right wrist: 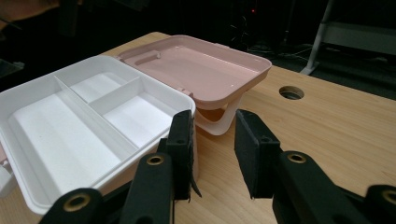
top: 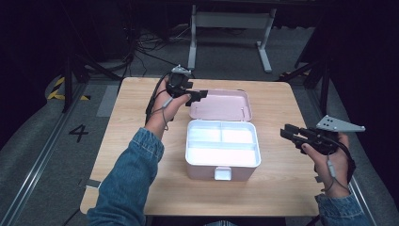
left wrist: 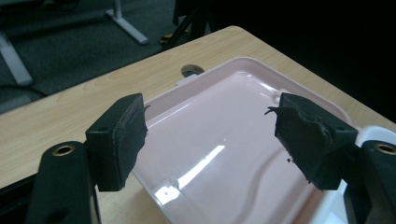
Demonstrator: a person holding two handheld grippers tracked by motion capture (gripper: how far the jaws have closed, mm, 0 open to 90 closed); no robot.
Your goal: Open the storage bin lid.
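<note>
Mid-table, pink lunch box (top: 221, 165) lying open, lid (top: 221, 104) flung back. Left gripper (top: 197, 95) agape above lid; right gripper (top: 288, 133) half-open, empty. Likely light, rigid, slippery plastic; best gripped by lid's rim.

— Where are you working here?

— You're in a lab or test studio, not a home. Your wooden table (top: 141, 188) stands on grey carpet (top: 37, 155) with a floor rail (top: 42, 141), a painted number 4 (top: 78, 133), hazard tape (top: 59, 89), loose cables (top: 146, 52), a white desk frame (top: 230, 28) and dark surroundings.
</note>
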